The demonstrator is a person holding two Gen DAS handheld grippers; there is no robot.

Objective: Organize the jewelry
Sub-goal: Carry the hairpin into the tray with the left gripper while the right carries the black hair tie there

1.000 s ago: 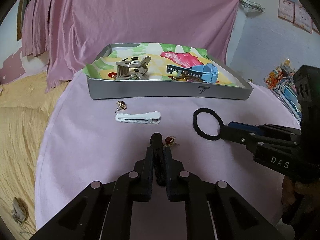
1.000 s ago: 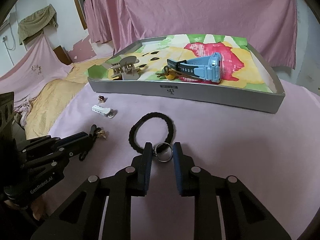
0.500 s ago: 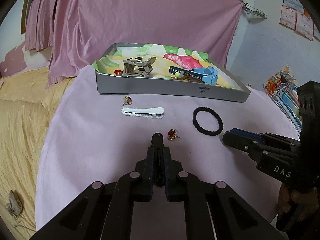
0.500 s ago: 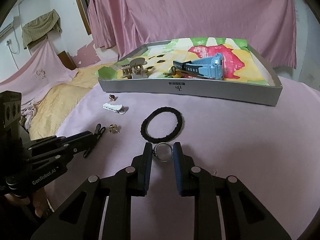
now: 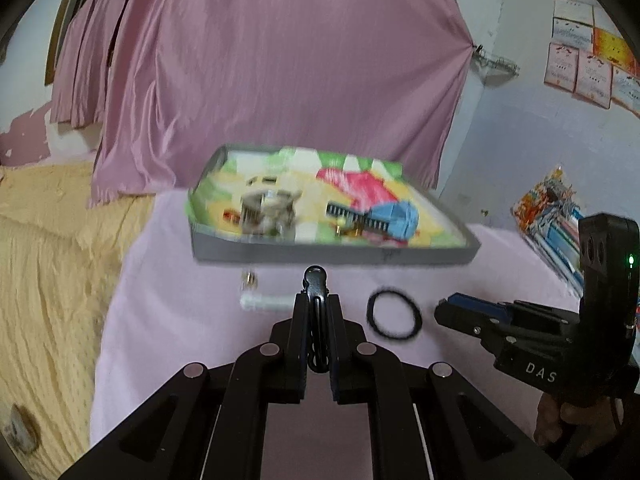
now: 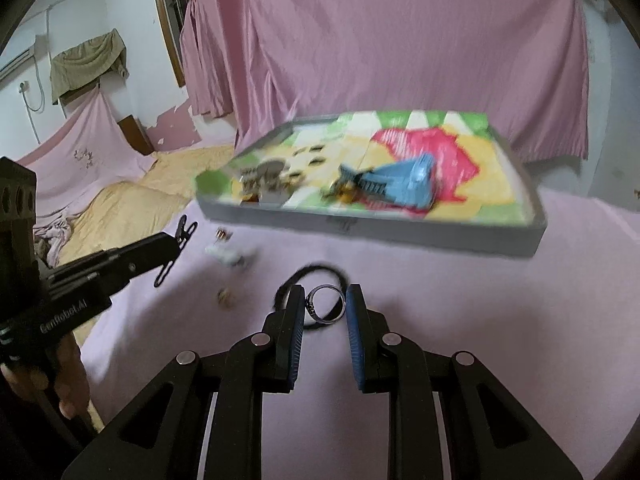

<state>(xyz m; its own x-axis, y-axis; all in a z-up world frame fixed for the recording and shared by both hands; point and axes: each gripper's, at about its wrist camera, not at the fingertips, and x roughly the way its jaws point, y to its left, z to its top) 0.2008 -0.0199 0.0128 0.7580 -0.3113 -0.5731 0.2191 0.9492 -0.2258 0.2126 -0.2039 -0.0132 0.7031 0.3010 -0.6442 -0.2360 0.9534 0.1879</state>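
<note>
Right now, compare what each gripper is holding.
The left gripper pinches a black hair clip; the right gripper holds a silver ring.
The hair clip is long and dark; the silver ring is round and shiny.
Both are off the table, near the tray.

The table (image 6: 520, 320) wears a smooth, matt lilac cloth; behind it hangs a pink curtain (image 5: 280, 80) of satin-like fabric with a soft sheen and fine vertical creases; the tray (image 6: 400, 232) near the table's far edge has matt grey walls, seemingly card, and a bright printed paper lining; in it lies a blue watch (image 6: 404, 184) of smooth plastic or rubber, blurred; the hair tie (image 5: 394, 313) looks matt black and fuzzy, like fabric elastic; the ring (image 6: 326, 303) is shiny metal; the black clip (image 5: 316, 284) looks glossy, material unclear; the right gripper (image 6: 323, 300) is matt black plastic with ribbed blue pads (image 6: 354, 320); the bedcover (image 5: 48, 260) is crinkled yellow cloth.
</note>
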